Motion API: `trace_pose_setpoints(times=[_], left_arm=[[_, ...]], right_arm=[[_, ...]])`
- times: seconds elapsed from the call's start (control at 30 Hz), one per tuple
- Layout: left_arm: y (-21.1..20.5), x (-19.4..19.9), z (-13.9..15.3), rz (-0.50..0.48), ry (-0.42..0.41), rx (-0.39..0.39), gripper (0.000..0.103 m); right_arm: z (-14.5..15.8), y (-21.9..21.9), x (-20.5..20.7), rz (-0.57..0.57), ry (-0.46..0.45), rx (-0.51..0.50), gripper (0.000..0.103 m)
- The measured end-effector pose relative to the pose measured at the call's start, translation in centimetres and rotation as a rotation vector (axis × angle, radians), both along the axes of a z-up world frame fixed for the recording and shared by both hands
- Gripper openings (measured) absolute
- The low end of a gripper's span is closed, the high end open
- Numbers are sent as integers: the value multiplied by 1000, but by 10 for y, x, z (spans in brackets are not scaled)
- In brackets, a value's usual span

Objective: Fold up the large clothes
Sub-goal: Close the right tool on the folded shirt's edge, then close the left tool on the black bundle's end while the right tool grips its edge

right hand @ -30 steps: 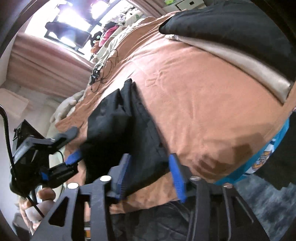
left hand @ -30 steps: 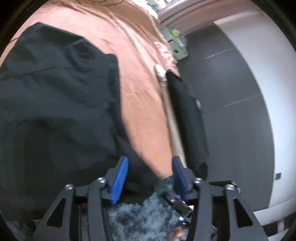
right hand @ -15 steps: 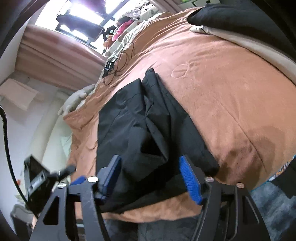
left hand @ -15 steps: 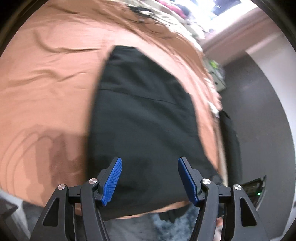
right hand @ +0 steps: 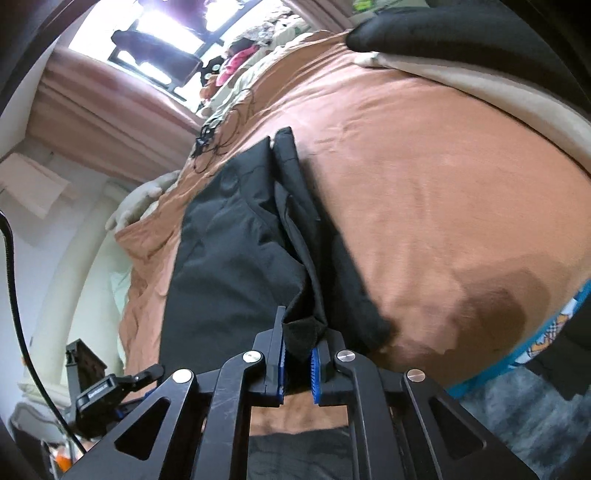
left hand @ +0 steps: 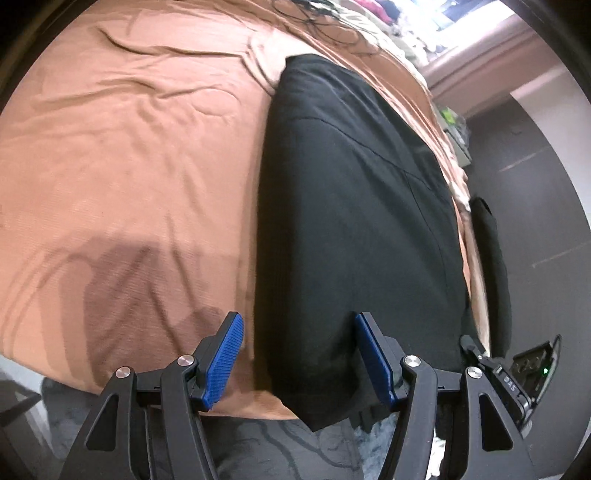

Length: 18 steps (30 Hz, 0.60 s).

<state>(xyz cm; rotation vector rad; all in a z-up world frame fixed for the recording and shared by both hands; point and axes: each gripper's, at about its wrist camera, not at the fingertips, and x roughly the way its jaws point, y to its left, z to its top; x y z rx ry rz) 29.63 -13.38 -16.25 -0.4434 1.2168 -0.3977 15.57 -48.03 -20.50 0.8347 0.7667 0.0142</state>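
My right tongs [right hand: 298,363] grip the near hem of the black garment [left hand: 354,221] on the bed [left hand: 129,166]; my left tongs [left hand: 297,354] stand wide around its other corner. Next I close them, then fold forward.

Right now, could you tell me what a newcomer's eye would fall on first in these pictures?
The black garment lying lengthwise on the rust-orange bedsheet dominates both views. The right gripper is shut on the garment's bunched near corner, while the left gripper sits open at the near hem. Bright window light glares beyond the bed.
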Motion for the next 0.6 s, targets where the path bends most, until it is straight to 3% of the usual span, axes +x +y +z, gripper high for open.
trace_pose_setpoints(times=[0.1,0.13,0.17,0.27,0.47,0.5,0.57,0.6], left_arm=[[-5,0,-3,-22,-10,-9,58],[-6,-1,-1,-31,-12,-8,55],[-6,-2,1,-34,-17,12,55],[-14,2,2,-37,-22,29,54],[-19,2,0,-28,-20,29,54],[-19,3,-1,-26,-18,25,54],[-16,0,0,-23,-15,5,43],[-13,-5,1,-26,-19,5,39]], right_arm=[[-5,-4,1,-5,12,12,11],[-5,-4,1,-12,20,3,17],[-3,-4,3,-18,31,-19,33],[2,-4,7,-28,56,-84,62],[-15,-8,28,51,76,-38,61],[-15,-9,28,61,58,-27,57],[-15,-7,27,86,43,-8,34],[-14,-6,27,101,33,5,28]])
